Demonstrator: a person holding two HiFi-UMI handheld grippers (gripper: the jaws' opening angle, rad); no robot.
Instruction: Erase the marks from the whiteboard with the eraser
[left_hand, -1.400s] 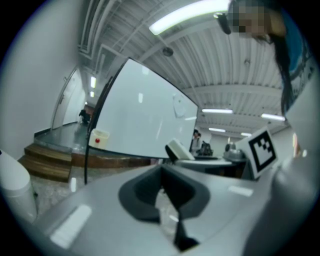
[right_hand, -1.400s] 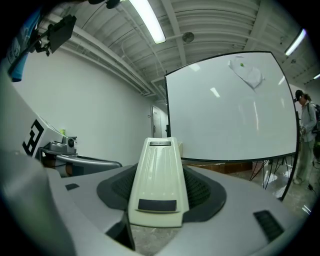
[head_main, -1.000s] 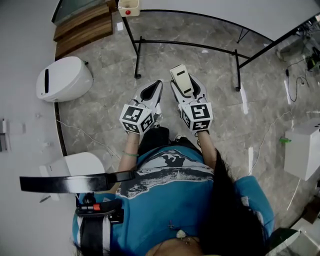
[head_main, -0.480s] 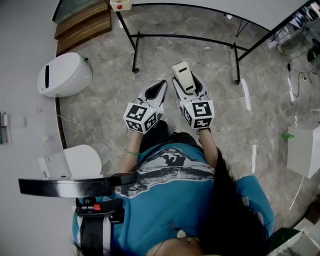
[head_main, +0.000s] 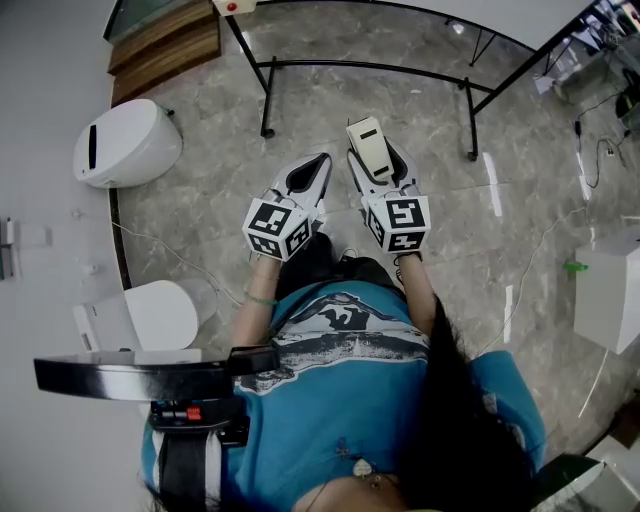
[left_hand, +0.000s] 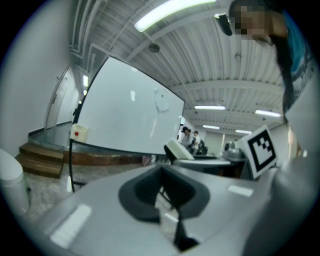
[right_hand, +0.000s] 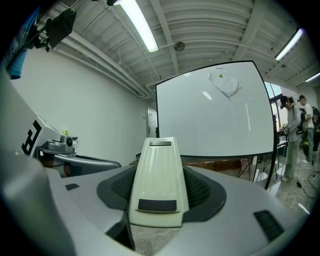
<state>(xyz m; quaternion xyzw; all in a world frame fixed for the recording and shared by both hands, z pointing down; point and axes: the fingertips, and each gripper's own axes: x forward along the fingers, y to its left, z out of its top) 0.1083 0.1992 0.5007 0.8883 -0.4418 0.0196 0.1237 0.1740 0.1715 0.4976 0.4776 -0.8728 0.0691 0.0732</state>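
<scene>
In the head view my right gripper (head_main: 379, 166) is shut on a cream eraser (head_main: 368, 144), whose far end sticks out past the jaws. My left gripper (head_main: 312, 172) is beside it, shut with nothing in it. In the right gripper view the eraser (right_hand: 159, 176) lies lengthwise between the dark pads and points at the whiteboard (right_hand: 200, 125) some way ahead. A faint grey smudge (right_hand: 226, 85) and a small green dot (right_hand: 220, 76) show near the board's top. In the left gripper view the whiteboard (left_hand: 120, 117) stands tilted ahead, with the eraser (left_hand: 177, 149) at its right.
The whiteboard's black stand (head_main: 370, 67) crosses the marble floor ahead of me. A white bin (head_main: 125, 143) and wooden steps (head_main: 165, 45) lie to the left, and a white box (head_main: 608, 292) and cables to the right. People (right_hand: 295, 130) stand beyond the board's right edge.
The whiteboard stand has slid a little toward the top of the head view. Both grippers keep their pose side by side, the right one still holding the eraser.
</scene>
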